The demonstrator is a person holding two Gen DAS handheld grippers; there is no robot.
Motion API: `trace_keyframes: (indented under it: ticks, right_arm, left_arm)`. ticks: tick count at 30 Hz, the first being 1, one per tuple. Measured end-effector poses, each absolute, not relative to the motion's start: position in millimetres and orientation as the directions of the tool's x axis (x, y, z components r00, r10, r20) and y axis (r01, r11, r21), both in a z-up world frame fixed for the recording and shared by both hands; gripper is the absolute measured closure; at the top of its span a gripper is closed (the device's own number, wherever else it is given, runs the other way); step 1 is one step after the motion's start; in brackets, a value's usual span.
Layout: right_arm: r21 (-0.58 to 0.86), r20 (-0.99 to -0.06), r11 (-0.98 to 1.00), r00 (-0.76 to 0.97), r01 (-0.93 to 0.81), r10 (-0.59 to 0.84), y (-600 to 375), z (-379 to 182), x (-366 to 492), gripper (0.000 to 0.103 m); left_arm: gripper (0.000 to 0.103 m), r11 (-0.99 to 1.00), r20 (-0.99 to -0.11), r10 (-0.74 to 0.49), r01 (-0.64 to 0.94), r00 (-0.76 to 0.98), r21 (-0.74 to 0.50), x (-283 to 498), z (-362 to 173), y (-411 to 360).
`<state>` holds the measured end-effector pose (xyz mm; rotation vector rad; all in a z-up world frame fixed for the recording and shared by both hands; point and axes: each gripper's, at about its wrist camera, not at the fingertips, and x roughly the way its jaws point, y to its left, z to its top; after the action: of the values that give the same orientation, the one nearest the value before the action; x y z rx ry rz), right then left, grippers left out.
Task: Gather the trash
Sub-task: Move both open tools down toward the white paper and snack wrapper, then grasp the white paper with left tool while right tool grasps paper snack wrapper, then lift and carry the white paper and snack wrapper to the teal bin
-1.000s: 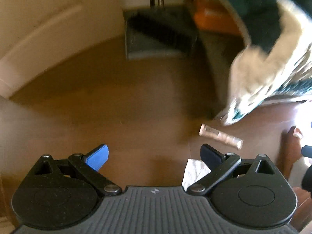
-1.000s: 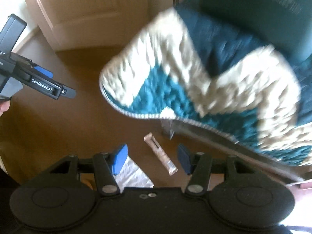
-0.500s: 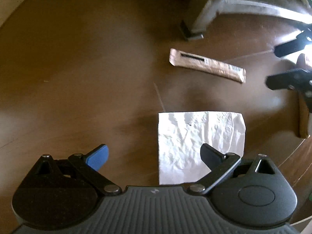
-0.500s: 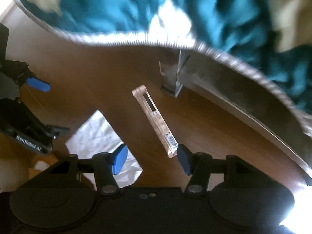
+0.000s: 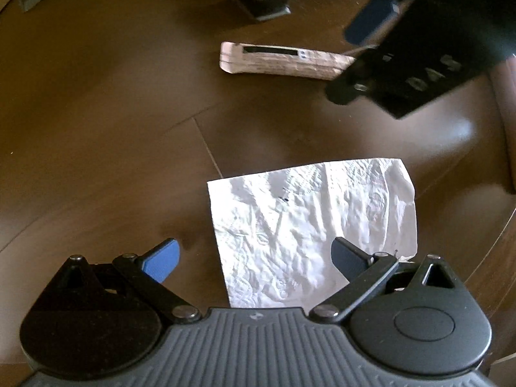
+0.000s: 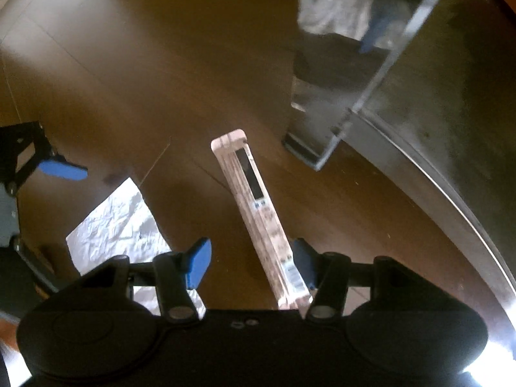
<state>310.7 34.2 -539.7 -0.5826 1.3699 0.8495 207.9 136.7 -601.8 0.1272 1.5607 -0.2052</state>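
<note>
White napkin (image 5: 309, 232) under lowered, open left gripper (image 5: 254, 258) | right gripper (image 6: 251, 259) open, now straddling wrapper (image 6: 258, 213) | pickups imminent

left tongs (image 5: 254, 258) point straight down, jaws spread wide, nothing pinched between the blue pads. right tongs (image 6: 251, 262) likewise point down, jaws apart, not clamped. both sets sit close together.

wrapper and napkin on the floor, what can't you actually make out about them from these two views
- Wrapper: print too small and blurred to read in both views; its near end is hidden by the right gripper body in the right wrist view, and its far end by that gripper in the left wrist view.
- Napkin: lower edge hidden by the left gripper body; the dark speck on it is too small to identify.
</note>
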Motion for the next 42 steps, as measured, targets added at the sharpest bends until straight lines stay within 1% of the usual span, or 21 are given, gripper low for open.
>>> trace_keyframes:
  ticks: [8,11,14,17,20,21,22,23,24,25,26,27,28,30,32,35,39,42]
  right_arm:
    - [0.067,-0.987,0.573,0.032,-0.817,0.16,43.8,-556.3,307.0,0.049]
    - [0.035,-0.985,0.568,0.067,-0.822,0.158,47.0,-560.0,301.4,0.048]
    - [-0.005,-0.983,0.549,0.103,-0.836,0.149,52.8,-563.8,291.2,0.049]
    - [-0.004,-0.982,0.559,0.109,-0.829,0.155,53.6,-564.1,287.8,0.05]
    - [0.0,-0.981,0.577,0.111,-0.816,0.157,53.0,-564.0,285.4,0.051]
    - [0.0,-0.981,0.581,0.113,-0.814,0.158,53.1,-563.1,284.9,0.054]
    - [0.0,-0.98,0.583,0.116,-0.812,0.162,52.6,-562.1,284.8,0.064]
    - [0.001,-0.979,0.584,0.119,-0.811,0.167,51.5,-560.7,285.6,0.071]
    - [-0.004,-0.979,0.583,0.123,-0.812,0.165,49.7,-559.7,287.7,0.08]
    - [-0.01,-0.979,0.579,0.124,-0.815,0.159,50.1,-559.5,287.6,0.081]
    - [-0.014,-0.98,0.571,0.125,-0.821,0.156,51.1,-559.5,286.7,0.081]
    - [-0.017,-0.98,0.568,0.125,-0.823,0.152,52.2,-559.7,286.0,0.081]
    - [-0.019,-0.982,0.569,0.123,-0.822,0.146,52.9,-559.7,285.9,0.082]
    - [-0.02,-0.984,0.575,0.119,-0.818,0.135,53.6,-557.4,287.6,0.083]
    - [-0.012,-0.985,0.585,0.112,-0.811,0.135,53.3,-557.5,286.0,0.083]
    - [0.0,-0.985,0.599,0.103,-0.801,0.138,39.1,-550.3,283.6,0.083]
    - [0.017,-0.984,0.608,0.096,-0.794,0.152,25.2,-527.5,273.8,0.083]
    - [0.023,-0.981,0.613,0.101,-0.79,0.166,17.5,-505.6,264.5,0.084]
  left_arm:
    - [0.003,0.975,-0.999,-0.028,0.222,-0.022,-0.032,202.9,-624.2,122.9]
    - [0.003,0.97,-1.0,-0.009,0.242,-0.008,-0.01,201.0,-625.0,120.7]
    - [0.003,0.966,-1.0,0.014,0.257,-0.002,0.013,197.8,-626.3,117.7]
    - [0.006,0.962,-1.0,0.016,0.274,0.013,0.019,195.9,-626.6,111.5]
    - [0.012,0.951,-1.0,0.013,0.307,0.024,0.019,194.2,-626.1,105.3]
    - [0.015,0.947,-1.0,0.01,0.32,0.029,0.019,194.1,-625.5,104.6]
    - [0.021,0.944,-0.999,0.007,0.331,0.038,0.019,193.8,-623.8,104.4]
    - [0.025,0.941,-0.999,0.001,0.338,0.051,0.019,193.4,-621.7,104.1]
    - [0.036,0.94,-0.998,-0.004,0.342,0.063,0.018,195.1,-618.8,104.0]
    - [0.047,0.938,-0.997,-0.007,0.346,0.071,0.018,194.8,-617.0,101.9]
    - [0.053,0.935,-0.997,-0.01,0.353,0.077,0.018,195.3,-615.2,99.6]
    - [0.07,0.932,-0.996,-0.016,0.361,0.083,0.015,196.0,-613.6,97.4]
    - [0.085,0.93,-0.996,-0.02,0.366,0.082,0.012,197.0,-612.9,95.5]
    - [0.093,0.932,-0.997,-0.016,0.362,0.076,0.013,199.2,-613.4,93.6]
    - [0.095,0.939,-0.997,-0.001,0.344,0.082,0.027,200.9,-612.2,97.2]
    - [0.096,0.963,-0.997,-0.002,0.27,0.078,0.02,206.7,-602.8,113.7]
    - [0.096,0.982,-0.996,0.02,0.183,0.092,0.037,209.8,-590.0,131.2]
    - [0.096,0.988,-0.994,0.033,0.145,0.108,0.049,210.7,-573.3,144.8]
